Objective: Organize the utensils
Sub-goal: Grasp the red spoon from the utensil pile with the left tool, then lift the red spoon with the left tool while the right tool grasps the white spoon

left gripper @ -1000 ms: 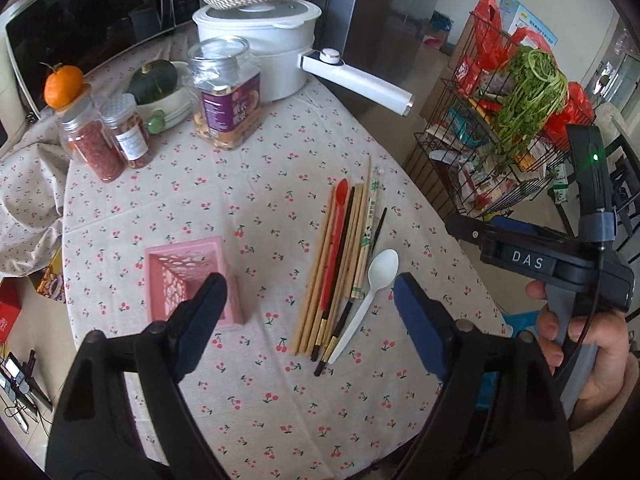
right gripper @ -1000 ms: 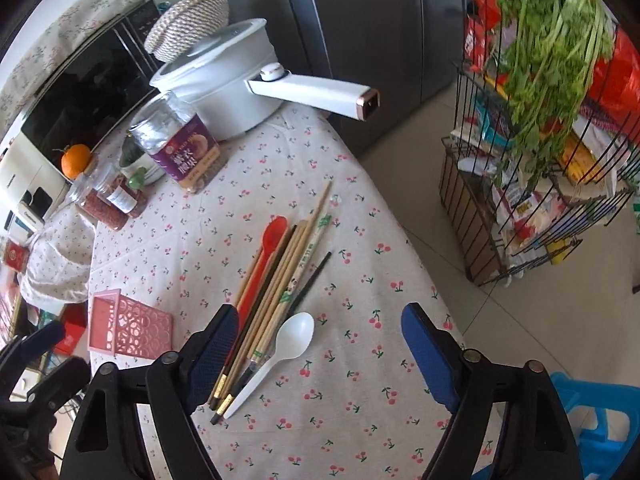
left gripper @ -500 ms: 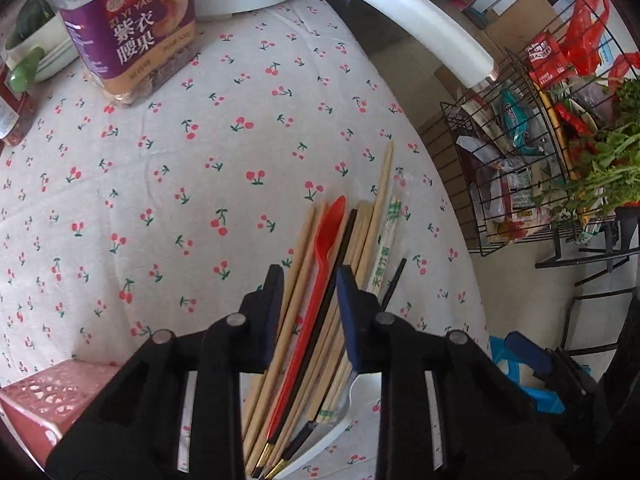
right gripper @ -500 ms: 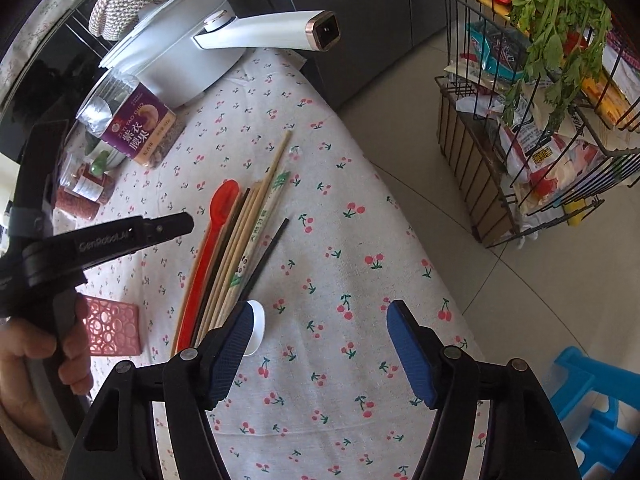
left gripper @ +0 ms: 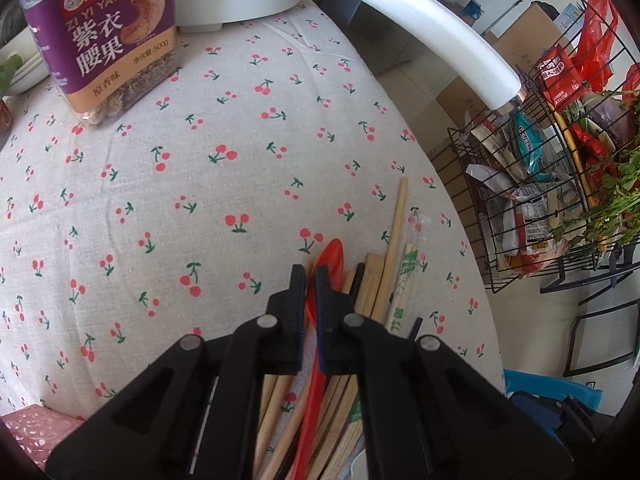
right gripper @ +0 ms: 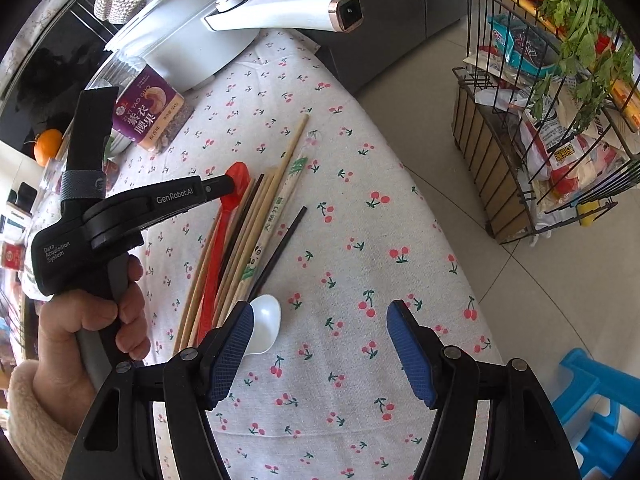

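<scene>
A bundle of wooden chopsticks lies on the cherry-print tablecloth with a red spoon among them. My left gripper points steeply down and is shut on the red spoon's neck, just below the bowl. In the right wrist view the left gripper sits over the red spoon, held by a hand. A white spoon lies at the near end of the chopsticks, beside a black chopstick. My right gripper hangs open above bare cloth, its left finger just beside the white spoon.
A pink slotted basket shows at the lower left. A cashew jar and a white pot with a long handle stand at the back. The table edge curves off right, toward a wire rack and a blue stool.
My left gripper came down from above the basket onto the utensil bundle and went from wide open to shut on the red spoon. The right gripper sank a little toward the white spoon.
</scene>
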A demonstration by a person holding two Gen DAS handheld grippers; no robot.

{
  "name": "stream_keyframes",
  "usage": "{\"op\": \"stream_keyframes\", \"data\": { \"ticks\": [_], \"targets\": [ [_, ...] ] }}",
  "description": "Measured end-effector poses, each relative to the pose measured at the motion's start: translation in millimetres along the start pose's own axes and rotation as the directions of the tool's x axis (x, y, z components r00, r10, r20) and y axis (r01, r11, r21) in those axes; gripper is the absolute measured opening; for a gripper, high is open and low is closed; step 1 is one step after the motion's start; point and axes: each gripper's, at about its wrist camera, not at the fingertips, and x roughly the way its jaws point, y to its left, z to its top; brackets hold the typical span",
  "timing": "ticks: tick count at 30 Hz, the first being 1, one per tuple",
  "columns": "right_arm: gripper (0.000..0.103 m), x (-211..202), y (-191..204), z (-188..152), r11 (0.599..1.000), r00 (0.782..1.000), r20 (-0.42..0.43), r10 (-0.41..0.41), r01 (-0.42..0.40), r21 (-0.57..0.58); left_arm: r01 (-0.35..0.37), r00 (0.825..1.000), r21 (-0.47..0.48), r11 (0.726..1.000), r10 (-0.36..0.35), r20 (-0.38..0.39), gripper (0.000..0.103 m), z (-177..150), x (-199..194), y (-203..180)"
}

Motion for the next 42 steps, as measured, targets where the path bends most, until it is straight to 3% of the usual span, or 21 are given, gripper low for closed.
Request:
{"op": "stream_keyframes", "data": {
  "ticks": [13, 20, 25, 32, 35, 36, 39, 42],
  "targets": [
    [0.069, 30, -5, 0, 0.993, 0.993, -0.061, 0.097, -0.092, 0.077, -0.054, 0.974, 0.153, 0.987, 0.018, 0.228, 0.001, -29, -86, -25],
    [0.05, 51, -1, -5, 0.988, 0.984, -0.112, 0.136, -0.128, 0.082, -0.057, 0.95, 0.158, 0.986, 0.005, 0.311, 0.001, -57, -137, -20],
    [0.042, 53, 2, -8, 0.986, 0.984, -0.086, 0.155, -0.148, 0.078, -0.043, 0.933, 0.139, 0.989, -0.01, 0.359, 0.001, -77, -176, -1],
    [0.036, 55, 3, -15, 0.977, 0.979, -0.073, 0.19, -0.181, 0.113, -0.052, 0.891, 0.096, 0.994, 0.003, 0.453, 0.001, -103, -223, 32],
    [0.02, 56, 11, -19, 0.986, 0.986, -0.065, 0.154, -0.15, 0.071, -0.068, 0.868, 0.082, 0.994, 0.018, 0.497, 0.001, -115, -240, 45],
    [0.008, 56, 14, -20, 0.99, 0.989, -0.059, 0.136, -0.134, 0.047, -0.073, 0.858, 0.074, 0.995, 0.025, 0.513, 0.001, -119, -245, 49],
    [0.005, 54, 23, -24, 0.993, 0.992, -0.046, 0.118, -0.118, 0.005, -0.068, 0.821, 0.032, 0.997, 0.038, 0.57, 0.001, -129, -262, 67],
    [0.003, 28, 40, -25, 0.992, 0.992, 0.049, 0.113, -0.11, -0.064, -0.074, 0.754, -0.013, 0.997, 0.065, 0.654, 0.001, -141, -277, 84]
  ]
}}
